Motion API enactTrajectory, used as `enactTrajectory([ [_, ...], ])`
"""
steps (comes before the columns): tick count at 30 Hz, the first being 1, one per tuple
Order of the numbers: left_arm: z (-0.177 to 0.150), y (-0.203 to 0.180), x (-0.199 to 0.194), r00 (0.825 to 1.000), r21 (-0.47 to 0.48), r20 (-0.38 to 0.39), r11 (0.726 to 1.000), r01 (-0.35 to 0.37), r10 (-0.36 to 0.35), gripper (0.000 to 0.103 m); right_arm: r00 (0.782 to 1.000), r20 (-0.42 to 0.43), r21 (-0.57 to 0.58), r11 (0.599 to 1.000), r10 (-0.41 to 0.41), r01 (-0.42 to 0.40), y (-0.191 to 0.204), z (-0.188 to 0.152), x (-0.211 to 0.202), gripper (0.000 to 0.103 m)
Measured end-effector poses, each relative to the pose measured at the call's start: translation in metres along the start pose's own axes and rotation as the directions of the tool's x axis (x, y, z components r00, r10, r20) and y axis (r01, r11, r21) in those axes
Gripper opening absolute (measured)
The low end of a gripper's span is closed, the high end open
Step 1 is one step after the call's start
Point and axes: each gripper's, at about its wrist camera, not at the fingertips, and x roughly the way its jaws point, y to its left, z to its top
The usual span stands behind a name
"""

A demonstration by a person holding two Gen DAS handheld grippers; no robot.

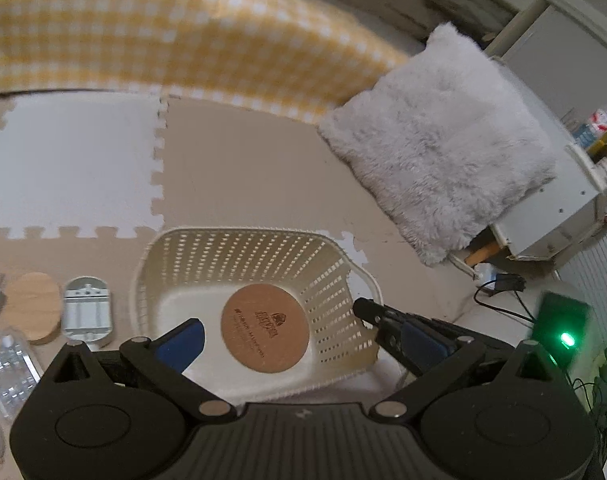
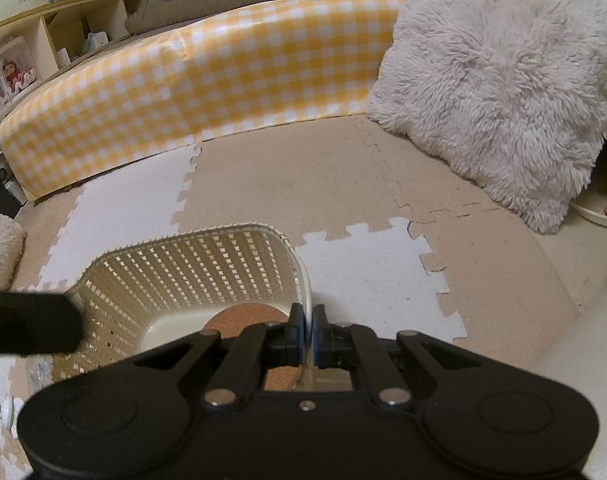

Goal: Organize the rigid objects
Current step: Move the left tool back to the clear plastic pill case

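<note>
A cream perforated basket [image 1: 239, 240] stands on the foam floor mat, with a round cork coaster [image 1: 265, 326] lying flat inside it. My left gripper [image 1: 299, 336] hovers over the near part of the basket, open, with nothing between its blue pads. In the right wrist view the same basket [image 2: 183, 240] is at lower left, with the coaster [image 2: 243, 318] partly hidden. My right gripper [image 2: 308, 332] is shut on the basket's right rim. A dark blurred finger [image 2: 27, 326] of the left gripper shows at the left edge.
Left of the basket lie a wooden oval piece [image 1: 33, 306], a grey oval plastic part [image 1: 87, 312] and a clear plastic pack [image 1: 7, 368]. A fluffy pillow [image 1: 443, 160] leans at the right. A yellow checked cushion [image 1: 163, 32] borders the far side. A green-lit device [image 1: 563, 332] and cables lie at the right.
</note>
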Motion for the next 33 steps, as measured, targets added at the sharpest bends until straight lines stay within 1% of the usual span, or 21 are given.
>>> enactTrajectory([
  [2,-0.007,0.004,-0.015,1.000,0.000,0.025,1.000,-0.014,0.014,0.103,1.000,0.000,0.001,1.000,0.000,0.000,0.000,0.000,0.000,0.005],
  [6,-0.026,0.011,-0.043,0.993,0.037,0.092,0.996,-0.078,0.074,0.103,1.000,-0.001,-0.003,1.000,-0.003,0.003,0.000,0.000,0.000,0.005],
  [10,-0.047,0.025,-0.061,0.978,0.060,0.150,0.986,-0.157,0.146,0.103,1.000,-0.002,-0.010,1.000,-0.007,0.007,0.002,0.000,-0.001,0.005],
  [13,-0.060,0.038,-0.067,0.967,0.066,0.179,0.978,-0.198,0.183,0.103,1.000,-0.003,-0.014,1.000,-0.011,0.011,0.003,0.000,-0.001,0.005],
  [16,-0.071,0.055,-0.068,0.964,0.046,0.181,0.977,-0.206,0.195,0.103,1.000,-0.003,-0.018,1.000,-0.015,0.015,0.004,0.000,-0.001,0.005],
  [17,-0.075,0.061,-0.068,0.961,0.032,0.188,0.976,-0.215,0.205,0.103,1.000,-0.003,-0.020,1.000,-0.016,0.016,0.005,0.000,-0.001,0.005],
  [19,-0.083,0.072,-0.066,0.952,0.000,0.189,0.970,-0.245,0.241,0.103,1.000,-0.003,-0.023,1.000,-0.018,0.018,0.005,0.000,-0.001,0.005],
  [21,-0.091,0.082,-0.061,0.947,-0.034,0.176,0.963,-0.266,0.268,0.103,1.000,-0.003,-0.023,1.000,-0.019,0.019,0.005,0.000,-0.001,0.005],
  [24,-0.104,0.099,-0.054,0.945,-0.094,0.155,0.957,-0.276,0.288,0.103,1.000,-0.003,-0.025,1.000,-0.020,0.020,0.006,0.000,-0.001,0.005],
  [28,-0.119,0.117,-0.043,0.935,-0.178,0.141,0.937,-0.300,0.326,0.103,1.000,-0.003,-0.027,0.999,-0.021,0.021,0.005,0.000,-0.001,0.005],
  [30,-0.124,0.123,-0.037,0.930,-0.191,0.147,0.933,-0.306,0.336,0.103,1.000,-0.003,-0.029,0.999,-0.022,0.022,0.005,0.000,-0.001,0.005],
  [33,-0.126,0.130,-0.024,0.931,-0.188,0.123,0.929,-0.318,0.343,0.103,1.000,-0.003,-0.032,0.999,-0.023,0.023,0.005,0.000,-0.001,0.005],
])
